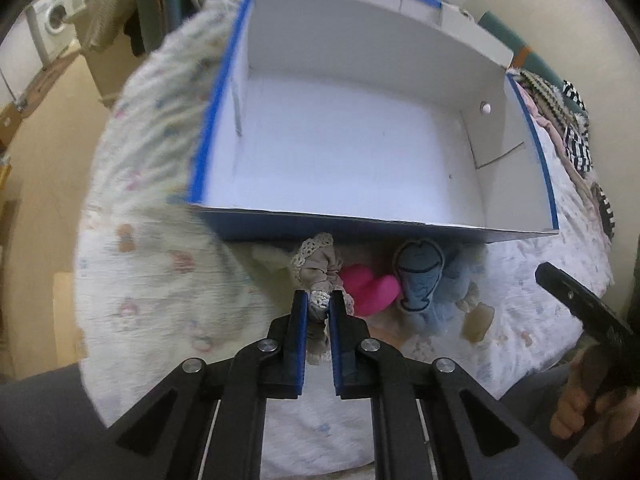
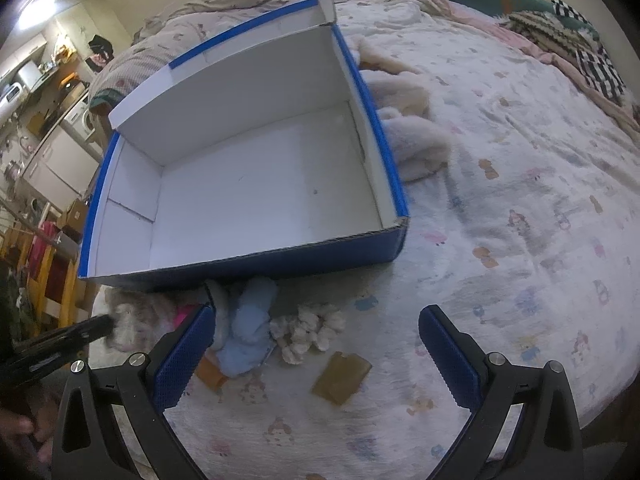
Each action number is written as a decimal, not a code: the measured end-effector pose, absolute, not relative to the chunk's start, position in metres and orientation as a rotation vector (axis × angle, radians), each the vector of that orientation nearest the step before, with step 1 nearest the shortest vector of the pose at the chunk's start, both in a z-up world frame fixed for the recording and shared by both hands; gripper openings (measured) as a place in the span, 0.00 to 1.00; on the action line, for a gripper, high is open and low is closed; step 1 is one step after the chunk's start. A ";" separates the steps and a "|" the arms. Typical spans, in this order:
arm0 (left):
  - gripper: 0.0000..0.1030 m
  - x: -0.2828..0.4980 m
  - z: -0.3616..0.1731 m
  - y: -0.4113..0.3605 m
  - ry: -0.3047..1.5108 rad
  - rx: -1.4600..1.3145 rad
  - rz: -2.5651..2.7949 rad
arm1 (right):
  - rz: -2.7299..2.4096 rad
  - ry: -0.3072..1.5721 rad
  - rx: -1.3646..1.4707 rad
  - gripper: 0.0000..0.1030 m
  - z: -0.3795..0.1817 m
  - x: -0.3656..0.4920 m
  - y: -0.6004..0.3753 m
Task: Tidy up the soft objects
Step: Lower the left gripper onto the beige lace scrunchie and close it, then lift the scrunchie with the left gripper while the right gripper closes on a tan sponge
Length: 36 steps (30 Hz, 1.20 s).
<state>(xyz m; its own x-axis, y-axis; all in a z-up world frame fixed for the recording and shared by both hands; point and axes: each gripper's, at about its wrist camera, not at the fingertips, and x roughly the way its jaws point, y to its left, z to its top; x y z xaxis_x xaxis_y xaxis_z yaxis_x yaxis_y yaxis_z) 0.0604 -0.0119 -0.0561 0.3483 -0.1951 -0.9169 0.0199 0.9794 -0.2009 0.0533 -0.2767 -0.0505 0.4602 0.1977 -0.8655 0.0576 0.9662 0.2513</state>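
Nearest to me, my left gripper (image 1: 319,300) has its fingers pinched narrow on the grey-brown scrunchie with the crocheted lace edge (image 1: 320,270), which bunches up between the pads at the near end of the little heap. My right gripper (image 2: 316,344) hangs with its fingers spread wide and nothing between them, over the bed (image 2: 520,200) just beside the same heap.

Just past my left fingertips lie the other soft things, all on the bedcover: a pink soft piece (image 1: 370,286) touching the scrunchie, a pale blue plush toy (image 2: 248,332) beside it, and a small clump of cream fluffy stuff (image 2: 306,332). Two flat tan pieces (image 2: 340,376) lie near the plush; I cannot tell what they are.

Beyond the heap stands the blue box with the white inside (image 2: 396,184), its near wall just behind the soft things. It holds nothing that I can see, bare white floor from wall to wall.

So I judge the task barely begun: one item gripped, none boxed. The scrunchie has yet to go in, and the pink piece, plush and fluff wait after it.
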 end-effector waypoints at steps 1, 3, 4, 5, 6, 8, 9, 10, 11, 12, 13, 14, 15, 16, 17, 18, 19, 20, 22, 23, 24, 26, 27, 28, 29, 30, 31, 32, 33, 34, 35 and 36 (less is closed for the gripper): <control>0.09 0.058 -0.052 -0.006 1.202 -0.162 -0.131 | 0.083 1.098 0.267 1.00 -0.052 0.053 -0.280; 0.09 0.052 -0.048 0.006 1.193 -0.163 -0.110 | 0.076 1.119 0.300 1.00 -0.056 0.052 -0.287; 0.09 0.050 -0.048 0.009 1.189 -0.165 -0.097 | 0.065 1.130 0.324 1.00 -0.059 0.053 -0.292; 0.09 0.048 -0.048 0.012 1.188 -0.159 -0.079 | 0.049 1.138 0.351 1.00 -0.062 0.053 -0.298; 0.09 0.046 -0.049 0.016 1.187 -0.156 -0.068 | 0.034 1.161 0.383 1.00 -0.067 0.054 -0.304; 0.09 0.043 -0.052 0.023 1.186 -0.143 -0.059 | 0.039 1.222 0.435 0.90 -0.080 0.055 -0.310; 0.09 0.041 -0.053 0.024 1.187 -0.131 -0.055 | 0.041 1.260 0.443 0.83 -0.089 0.055 -0.311; 0.09 0.041 -0.055 0.024 1.188 -0.126 -0.054 | 0.041 1.297 0.445 0.73 -0.096 0.056 -0.310; 0.09 0.040 -0.056 0.025 1.189 -0.120 -0.052 | 0.041 1.338 0.449 0.65 -0.105 0.056 -0.308; 0.09 0.039 -0.058 0.026 1.191 -0.116 -0.052 | 0.045 1.369 0.447 0.59 -0.111 0.056 -0.306; 0.09 0.039 -0.059 0.027 1.195 -0.111 -0.051 | 0.051 1.388 0.440 0.48 -0.115 0.056 -0.303; 0.09 0.038 -0.060 0.028 1.197 -0.112 -0.050 | 0.058 1.402 0.429 0.44 -0.118 0.057 -0.299; 0.09 0.037 -0.061 0.028 1.199 -0.114 -0.051 | 0.062 1.410 0.418 0.44 -0.121 0.058 -0.296; 0.09 0.037 -0.061 0.028 1.200 -0.116 -0.053 | 0.063 1.419 0.407 0.43 -0.123 0.060 -0.293; 0.09 0.037 -0.061 0.028 1.198 -0.115 -0.053 | 0.063 1.429 0.402 0.43 -0.125 0.061 -0.291; 0.09 0.037 -0.060 0.028 1.195 -0.114 -0.051 | 0.064 1.443 0.406 0.43 -0.128 0.062 -0.290; 0.09 0.037 -0.060 0.028 1.192 -0.112 -0.052 | 0.065 1.454 0.415 0.43 -0.131 0.064 -0.289; 0.09 0.037 -0.060 0.027 1.189 -0.110 -0.053 | 0.062 1.463 0.415 0.42 -0.134 0.064 -0.288; 0.09 0.037 -0.059 0.027 1.188 -0.104 -0.054 | 0.051 1.474 0.390 0.35 -0.137 0.064 -0.287; 0.09 0.037 -0.060 0.027 1.188 -0.103 -0.054 | 0.048 1.481 0.382 0.32 -0.139 0.063 -0.287; 0.09 0.037 -0.060 0.027 1.189 -0.105 -0.054 | 0.047 1.484 0.378 0.30 -0.140 0.063 -0.287; 0.09 0.036 -0.060 0.027 1.190 -0.111 -0.055 | 0.050 1.479 0.369 0.15 -0.139 0.062 -0.287; 0.09 0.036 -0.059 0.027 1.188 -0.112 -0.055 | 0.055 1.471 0.364 0.13 -0.137 0.061 -0.286; 0.09 0.036 -0.059 0.027 1.185 -0.111 -0.056 | 0.065 1.463 0.364 0.10 -0.136 0.061 -0.287; 0.09 0.036 -0.059 0.026 1.183 -0.110 -0.059 | 0.077 1.457 0.364 0.09 -0.136 0.059 -0.287; 0.09 0.036 -0.058 0.025 1.180 -0.106 -0.060 | 0.084 1.451 0.361 0.09 -0.135 0.060 -0.287; 0.09 0.036 -0.058 0.025 1.178 -0.102 -0.060 | 0.086 1.442 0.358 0.09 -0.133 0.059 -0.287; 0.09 0.035 -0.058 0.024 1.174 -0.096 -0.058 | 0.088 1.434 0.360 0.08 -0.131 0.057 -0.288; 0.09 0.035 -0.058 0.024 1.171 -0.092 -0.057 | 0.088 1.424 0.364 0.08 -0.129 0.056 -0.290; 0.09 0.034 -0.058 0.023 1.166 -0.085 -0.053 | 0.085 1.411 0.366 0.08 -0.126 0.055 -0.291; 0.09 0.034 -0.057 0.023 1.163 -0.080 -0.049 | 0.082 1.397 0.368 0.08 -0.122 0.054 -0.293; 0.09 0.033 -0.057 0.024 1.158 -0.074 -0.043 | 0.077 1.380 0.368 0.08 -0.119 0.052 -0.291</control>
